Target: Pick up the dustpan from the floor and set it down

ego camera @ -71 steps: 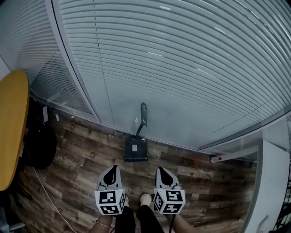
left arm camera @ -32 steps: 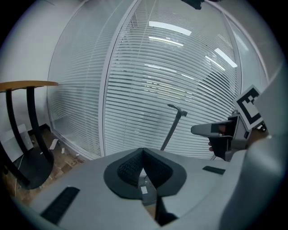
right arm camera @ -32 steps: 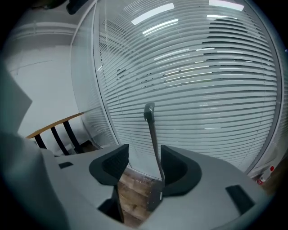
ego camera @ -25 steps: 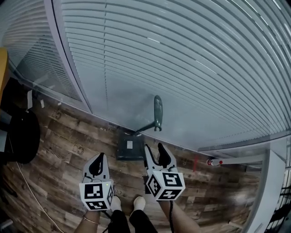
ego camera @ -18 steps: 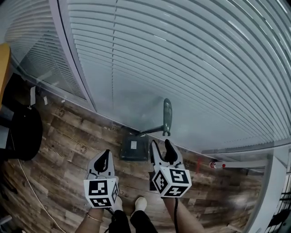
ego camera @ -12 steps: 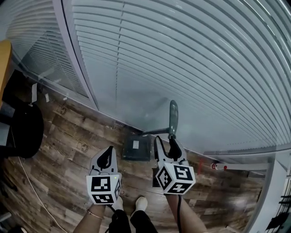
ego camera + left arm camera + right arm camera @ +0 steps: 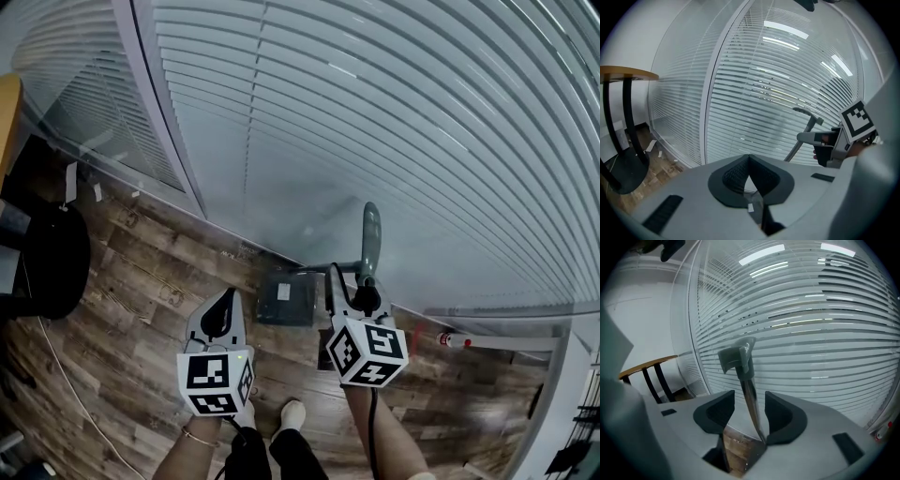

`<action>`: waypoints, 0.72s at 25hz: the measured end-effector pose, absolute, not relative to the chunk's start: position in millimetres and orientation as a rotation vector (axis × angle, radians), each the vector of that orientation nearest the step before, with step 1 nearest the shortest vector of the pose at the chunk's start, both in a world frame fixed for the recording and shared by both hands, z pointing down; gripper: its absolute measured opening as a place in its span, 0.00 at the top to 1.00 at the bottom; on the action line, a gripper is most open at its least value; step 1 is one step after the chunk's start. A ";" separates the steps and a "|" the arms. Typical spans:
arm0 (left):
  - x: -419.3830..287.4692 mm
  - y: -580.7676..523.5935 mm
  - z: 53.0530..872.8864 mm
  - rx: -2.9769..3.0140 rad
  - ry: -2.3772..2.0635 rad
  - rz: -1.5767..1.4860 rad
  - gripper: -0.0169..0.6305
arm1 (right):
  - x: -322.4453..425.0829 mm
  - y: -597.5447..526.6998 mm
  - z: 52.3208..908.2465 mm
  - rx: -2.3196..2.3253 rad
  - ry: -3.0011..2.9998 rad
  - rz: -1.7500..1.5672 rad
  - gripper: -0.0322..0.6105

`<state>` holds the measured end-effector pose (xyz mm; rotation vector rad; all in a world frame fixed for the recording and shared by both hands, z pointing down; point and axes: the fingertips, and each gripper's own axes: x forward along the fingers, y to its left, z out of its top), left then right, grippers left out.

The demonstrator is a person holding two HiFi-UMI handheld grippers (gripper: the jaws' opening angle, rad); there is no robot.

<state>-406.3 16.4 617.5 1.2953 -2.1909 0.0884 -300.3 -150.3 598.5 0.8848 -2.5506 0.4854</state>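
Fingers [image 7: 717, 414] of right gripper [image 7: 749, 411] apart, either side of the dustpan [image 7: 286, 298] handle [image 7: 743, 376], not yet closed on it.

Brought forward from low centre, beside left gripper [image 7: 223, 317], up to the handle within the last seconds; likely ready now to clamp and lift. Left gripper fingers pressed together, empty, held back at lower centre. Dustpan on the wood floor [image 7: 141, 281] against the blinds [image 7: 375, 112], mid-frame, handle rising at right. Count: one dustpan, two grippers, one yellow tabletop [image 7: 7, 122] at left edge.
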 end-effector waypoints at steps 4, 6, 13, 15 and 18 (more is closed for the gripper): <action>-405.9 17.6 618.7 1.290 -2.190 0.082 0.96 | -300.5 -152.7 602.3 0.899 -2.538 0.466 0.65; -405.3 18.9 619.4 1.289 -2.190 0.087 0.96 | -300.2 -154.9 602.9 0.908 -2.537 0.466 0.68; -405.1 26.4 622.4 1.275 -2.192 0.092 0.96 | -302.3 -155.1 602.3 0.901 -2.543 0.437 0.77; -405.0 27.9 623.4 1.270 -2.195 0.095 0.96 | -301.9 -155.1 602.3 0.902 -2.540 0.421 0.78; -405.6 29.5 620.3 1.266 -2.197 0.102 0.96 | -299.9 -157.1 596.0 0.910 -2.540 0.405 0.78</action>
